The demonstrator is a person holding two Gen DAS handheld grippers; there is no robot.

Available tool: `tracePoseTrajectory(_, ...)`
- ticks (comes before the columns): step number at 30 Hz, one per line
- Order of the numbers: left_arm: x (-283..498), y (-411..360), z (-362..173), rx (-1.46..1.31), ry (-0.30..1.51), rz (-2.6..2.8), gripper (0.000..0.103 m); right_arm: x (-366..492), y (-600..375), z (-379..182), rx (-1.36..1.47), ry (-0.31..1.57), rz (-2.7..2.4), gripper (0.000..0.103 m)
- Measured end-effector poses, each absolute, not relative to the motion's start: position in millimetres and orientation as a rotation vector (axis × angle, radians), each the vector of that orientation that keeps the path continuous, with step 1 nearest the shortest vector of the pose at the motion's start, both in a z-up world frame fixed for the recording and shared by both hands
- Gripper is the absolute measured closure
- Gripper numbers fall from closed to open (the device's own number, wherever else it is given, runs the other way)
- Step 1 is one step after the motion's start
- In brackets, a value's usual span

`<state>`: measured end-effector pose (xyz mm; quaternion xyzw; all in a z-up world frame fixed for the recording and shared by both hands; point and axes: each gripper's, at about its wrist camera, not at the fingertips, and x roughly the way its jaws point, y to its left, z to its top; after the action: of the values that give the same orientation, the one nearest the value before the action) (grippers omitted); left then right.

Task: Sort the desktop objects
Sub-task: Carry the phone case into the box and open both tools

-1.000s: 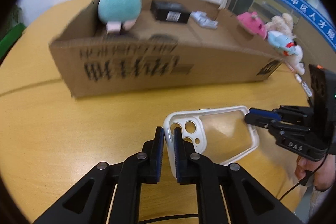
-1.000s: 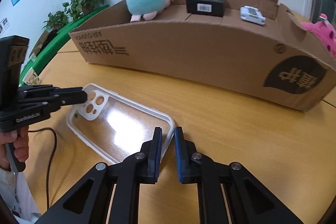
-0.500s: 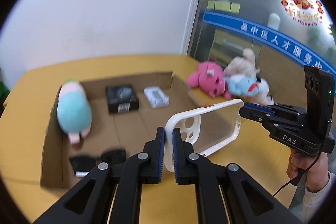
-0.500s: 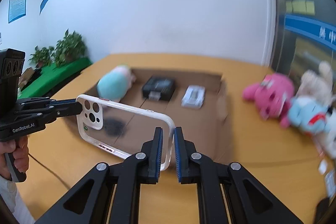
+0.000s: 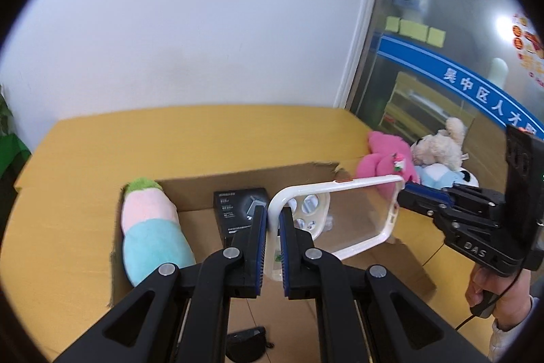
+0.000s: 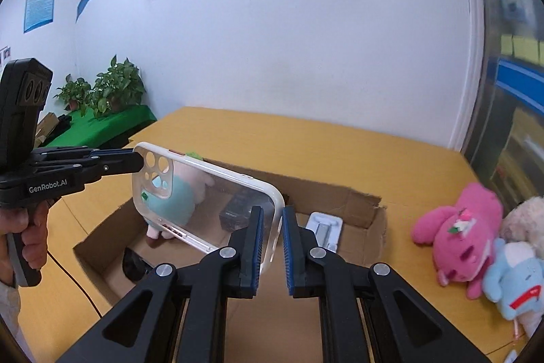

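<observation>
The left gripper point(image 5: 271, 228) pinches the camera-cutout end of the clear phone case point(image 5: 343, 216), jaws nearly closed on its white rim. The right gripper point(image 6: 271, 235) has its jaws spread slightly wider around the opposite end; whether the pads press the rim cannot be told. The case hangs level in the air between the two, above the open cardboard box point(image 6: 370, 220). Inside the box, at 9 o'clock of the case, lies a pastel plush point(image 5: 149, 233), with a black packet point(image 5: 238, 210) just beside it. A pink plush point(image 6: 459, 233) sits on the table point(image 6: 306, 142) at 3 o'clock
</observation>
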<state>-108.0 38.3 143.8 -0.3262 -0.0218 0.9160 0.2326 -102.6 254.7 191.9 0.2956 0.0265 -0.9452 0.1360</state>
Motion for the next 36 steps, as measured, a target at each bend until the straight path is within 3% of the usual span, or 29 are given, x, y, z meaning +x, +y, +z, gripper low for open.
tracePoseTrajectory(5,-150.6,42.6,92.3,-1.104,-0.067,2.456,0.096,-161.8,260.8,142.8,1.060,-0.006,-2.653,0.093)
tracePoseTrajectory(14,-196.6,46.4,18.6,-1.475,-0.035,2.376,0.097,-224.6,251.9,46.5,1.463,0.011,-2.442,0.092)
tracePoseTrajectory(21,-200.1,46.5,-3.6,-1.612,-0.015,2.335,0.095,-235.8,240.5,11.0,1.610,0.057,-2.362,0.091)
tracePoseTrajectory(25,-190.9,42.1,1.6,-1.587,-0.047,2.332,0.094,-232.3,247.7,2.5,1.615,-0.018,-2.361,0.088)
tracePoseTrajectory(27,-181.6,36.3,15.1,-1.523,-0.047,2.374,0.094,-222.2,251.4,9.9,1.570,-0.045,-2.375,0.072)
tracePoseTrajectory(29,-159.4,24.1,39.8,-1.403,-0.052,2.453,0.091,-206.1,253.0,27.1,1.490,-0.029,-2.425,0.040)
tracePoseTrajectory(31,-127.9,6.5,69.0,-1.250,-0.059,2.536,0.077,-175.7,253.9,58.0,1.347,0.010,-2.515,0.023)
tracePoseTrajectory(33,-91.0,-11.9,96.9,-1.090,-0.046,2.630,0.049,-135.5,254.5,91.7,1.186,0.018,-2.588,0.013)
tracePoseTrajectory(35,-45.4,-35.1,124.1,-0.912,-0.022,2.729,0.039,-102.2,258.1,117.9,1.051,0.016,-2.639,0.000)
tracePoseTrajectory(36,-22.4,-48.2,135.6,-0.840,0.007,2.786,0.038,-74.4,259.8,133.6,0.948,0.021,-2.679,0.000)
